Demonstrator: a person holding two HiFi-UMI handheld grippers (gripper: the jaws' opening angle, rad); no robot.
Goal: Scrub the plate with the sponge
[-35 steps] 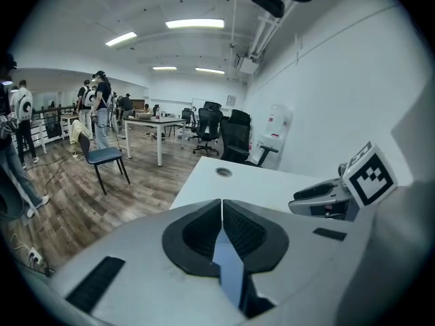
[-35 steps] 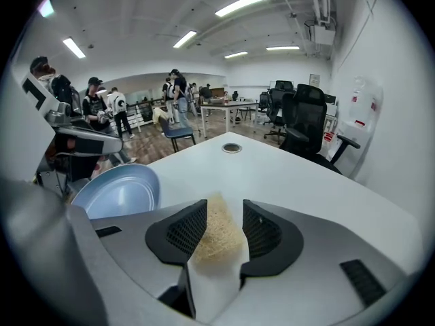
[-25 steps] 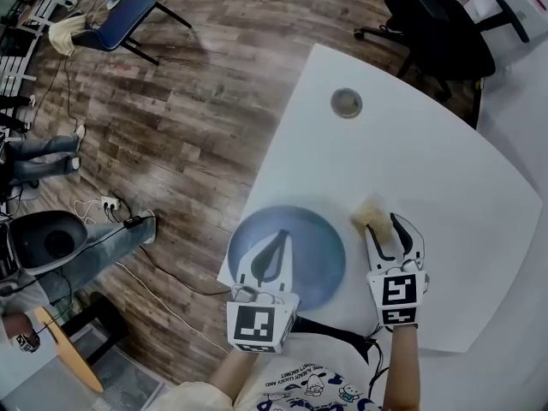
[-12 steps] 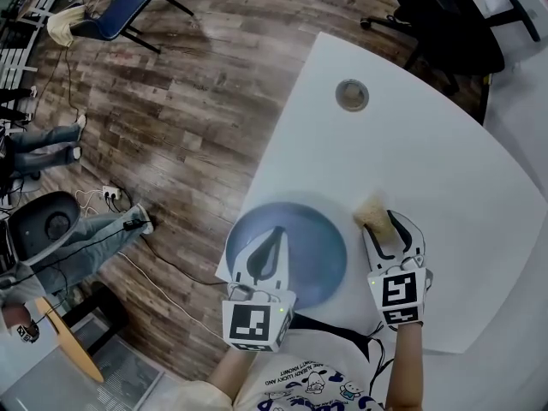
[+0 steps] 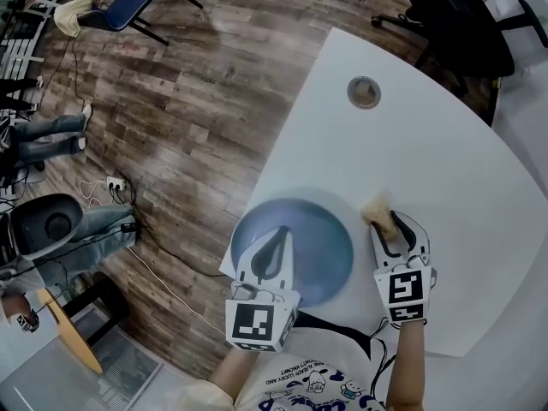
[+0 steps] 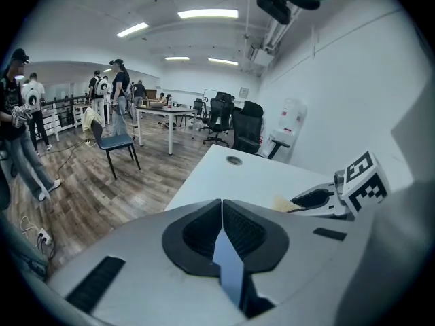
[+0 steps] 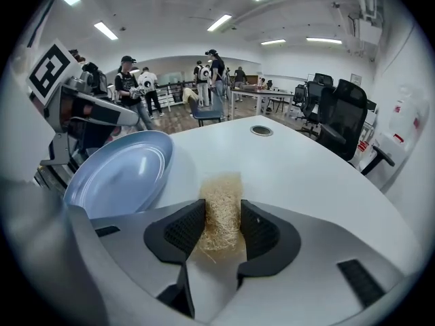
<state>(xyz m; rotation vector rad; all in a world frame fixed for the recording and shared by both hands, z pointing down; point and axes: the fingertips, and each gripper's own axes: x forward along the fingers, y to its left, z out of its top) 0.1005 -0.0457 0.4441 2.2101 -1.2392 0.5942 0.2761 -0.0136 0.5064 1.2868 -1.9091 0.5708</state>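
Almost nothing has shifted over the last second. The left tongs [image 5: 281, 234] were clamped on the near rim of the round pale-blue plate [image 5: 317, 238] and remain so; in the left gripper view the jaws are drawn together, with only a thin blue sliver of rim between them. The right tongs [image 5: 383, 220] also keep their hold: in the right gripper view the pads press on both sides of the straw-coloured fibrous sponge [image 7: 221, 189], whose far end sticks out past the tips. The plate lies where it did, at the near-left edge of the white curved desk [image 5: 428, 161]. From the right gripper view it seems tipped up slightly on the gripped side, though I cannot be sure of that. The sponge is at the plate's right rim, just beside it and towards the middle of the desk; whether it touches the rim cannot be told, and it is not on the plate's face.

For the task this looks like a pause at the threshold — both grips are set and the plate is steadied, but scrubbing has not begun. The next move probably calls for carrying the sponge over the rim onto the blue surface, then rubbing while the left tongs hold firm — a loose grip there might let the plate skid towards the desk's edge.
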